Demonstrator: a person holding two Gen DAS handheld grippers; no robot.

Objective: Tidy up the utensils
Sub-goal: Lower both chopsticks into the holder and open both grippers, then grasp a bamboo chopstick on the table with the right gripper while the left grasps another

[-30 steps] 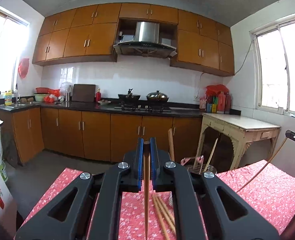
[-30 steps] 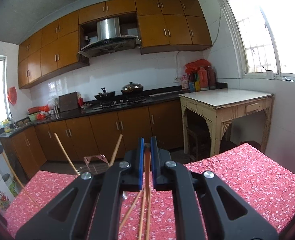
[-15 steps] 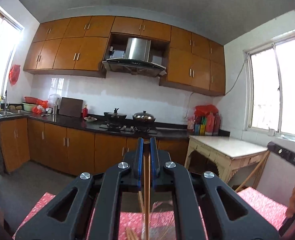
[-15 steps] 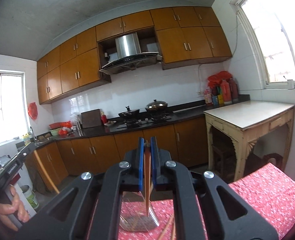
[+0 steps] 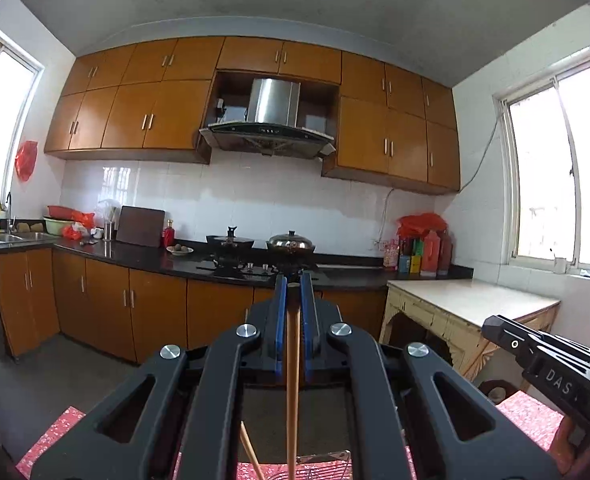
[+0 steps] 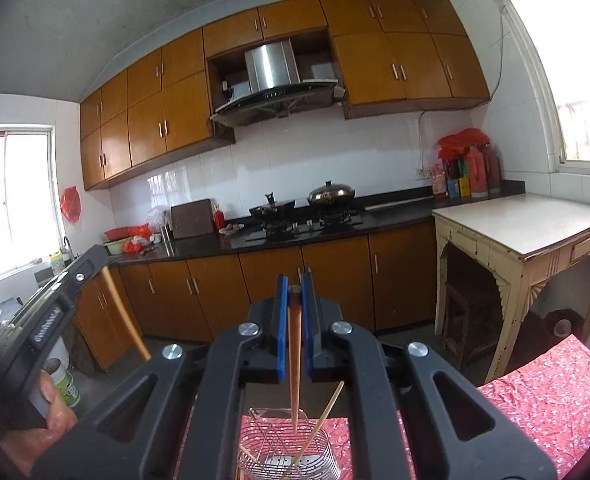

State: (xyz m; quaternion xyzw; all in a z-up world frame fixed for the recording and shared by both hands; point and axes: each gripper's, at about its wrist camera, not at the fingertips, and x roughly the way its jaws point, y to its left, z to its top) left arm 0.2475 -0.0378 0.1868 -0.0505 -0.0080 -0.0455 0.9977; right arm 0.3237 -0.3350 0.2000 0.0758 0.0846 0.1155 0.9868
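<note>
While both grippers pinch slim wooden chopsticks, a wire basket sits below.

Upright wooden chopstick above wire basket

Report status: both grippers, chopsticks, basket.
Left gripper shut on a chopstick. Right gripper shut on another chopstick, tip over wire basket. Nothing blocking.

Chopstick: smooth wood. Basket: shiny metal wire. Tablecloth: red flowery cloth. Grippers: matt black plastic, blue pads. Counter: glossy black. Cupboards: shiny wood.
</note>
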